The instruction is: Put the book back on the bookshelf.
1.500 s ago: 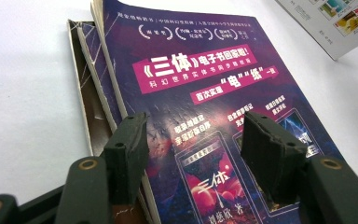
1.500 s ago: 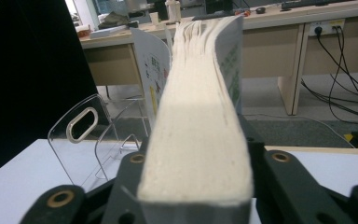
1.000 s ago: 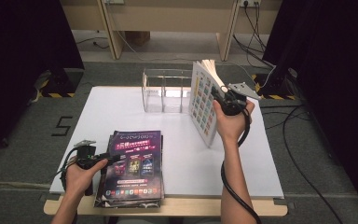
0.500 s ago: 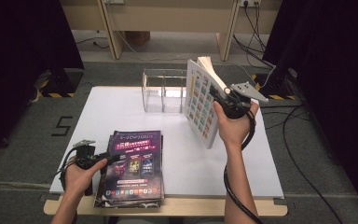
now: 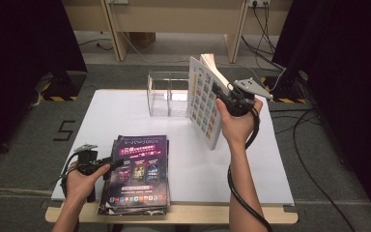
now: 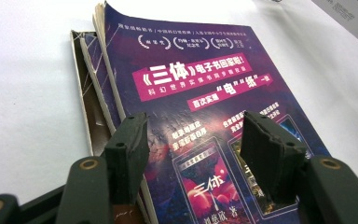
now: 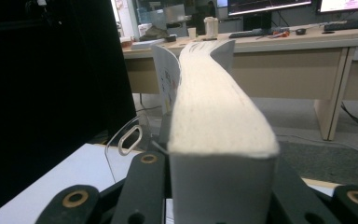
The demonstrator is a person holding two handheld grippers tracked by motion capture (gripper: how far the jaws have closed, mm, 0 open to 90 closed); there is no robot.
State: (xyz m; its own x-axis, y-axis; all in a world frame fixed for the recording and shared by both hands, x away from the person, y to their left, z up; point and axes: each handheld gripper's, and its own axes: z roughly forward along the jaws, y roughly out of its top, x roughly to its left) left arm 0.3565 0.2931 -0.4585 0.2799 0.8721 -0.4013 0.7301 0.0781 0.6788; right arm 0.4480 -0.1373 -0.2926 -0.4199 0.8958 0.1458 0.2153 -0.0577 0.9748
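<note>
The right hand-held gripper [image 5: 226, 100] clamps the thick white book [image 5: 204, 99] upright above the bench [image 5: 125, 108], probably for the clear organizer [image 5: 168, 94], while the left hand-held gripper [image 6: 193, 140], jaws apart, steadies the purple stack [image 5: 137, 169].

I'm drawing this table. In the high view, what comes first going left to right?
Left gripper → purple magazines → clear box → white book → right gripper.
</note>
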